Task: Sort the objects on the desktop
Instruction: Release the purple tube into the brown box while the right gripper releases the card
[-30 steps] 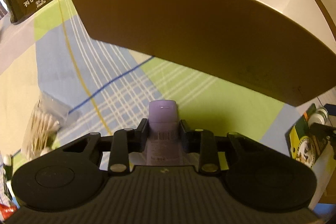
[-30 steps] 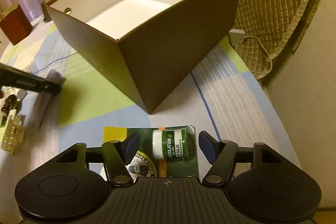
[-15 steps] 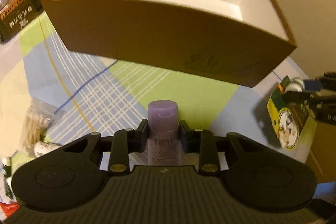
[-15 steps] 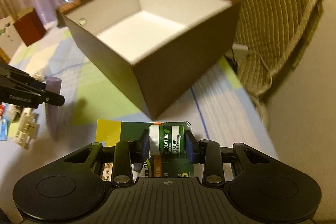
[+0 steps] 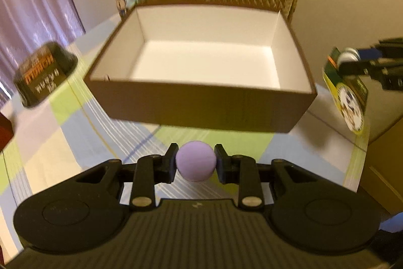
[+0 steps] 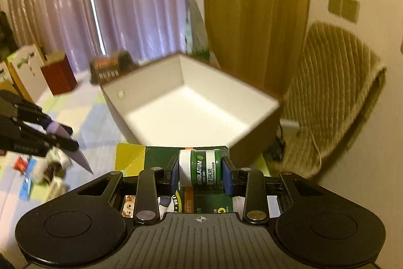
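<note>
Between the left gripper's (image 5: 196, 163) closed jaws sits a purple tube (image 5: 196, 161), now lifted clear of the table (image 5: 60, 143); the right gripper (image 6: 200, 173) clamps a salve pack (image 6: 200, 169). Both have risen toward the empty box (image 5: 201, 105) at the table's far edge, ready for dropping.

Desk (image 5: 75, 143) w/ checked cloth, green, blue & cream squares. On it: open brown box (image 5: 201, 110), white inside, mid-desk; dark pack w/ orange print (image 5: 44, 75) left of box; red box (image 6: 59, 76) farther left; blurred small clutter (image 6: 42, 173) at near-left edge.
</note>
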The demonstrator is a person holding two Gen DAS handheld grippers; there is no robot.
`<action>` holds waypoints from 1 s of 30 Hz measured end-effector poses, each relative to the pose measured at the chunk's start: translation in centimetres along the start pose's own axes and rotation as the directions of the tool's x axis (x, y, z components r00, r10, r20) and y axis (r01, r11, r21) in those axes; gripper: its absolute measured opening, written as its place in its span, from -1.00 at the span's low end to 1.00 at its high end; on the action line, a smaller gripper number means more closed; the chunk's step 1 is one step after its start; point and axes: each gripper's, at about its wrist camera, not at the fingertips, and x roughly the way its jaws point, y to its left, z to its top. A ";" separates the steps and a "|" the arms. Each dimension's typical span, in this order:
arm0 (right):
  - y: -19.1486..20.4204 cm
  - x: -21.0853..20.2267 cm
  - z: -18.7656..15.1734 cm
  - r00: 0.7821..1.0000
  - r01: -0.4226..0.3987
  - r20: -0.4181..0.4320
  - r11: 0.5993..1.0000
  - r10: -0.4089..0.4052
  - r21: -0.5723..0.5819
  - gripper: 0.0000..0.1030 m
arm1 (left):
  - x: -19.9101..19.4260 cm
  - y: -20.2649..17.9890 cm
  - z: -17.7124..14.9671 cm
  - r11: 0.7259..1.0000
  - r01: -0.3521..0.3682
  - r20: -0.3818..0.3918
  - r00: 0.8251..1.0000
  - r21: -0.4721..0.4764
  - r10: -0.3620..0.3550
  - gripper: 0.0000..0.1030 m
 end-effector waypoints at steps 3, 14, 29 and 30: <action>0.2 0.1 1.8 0.999 -0.017 0.043 0.999 0.019 -0.032 -0.35 | -1.0 0.1 1.2 1.000 0.000 0.027 1.000 0.022 0.000 -0.50; -1.0 4.5 7.1 0.996 -0.016 0.080 0.992 0.026 -0.124 -0.35 | -3.0 1.8 7.9 0.997 -0.009 0.130 0.992 0.080 -0.002 -0.50; -2.7 13.7 8.3 0.997 -0.054 -0.061 0.968 0.040 -0.246 -0.35 | 6.0 3.5 14.2 0.993 0.032 0.031 0.999 0.114 -0.036 -0.50; -2.7 14.4 7.9 0.996 -0.063 -0.077 0.964 0.045 -0.257 -0.35 | 6.9 3.4 14.2 0.993 0.037 0.010 0.999 0.116 -0.039 -0.50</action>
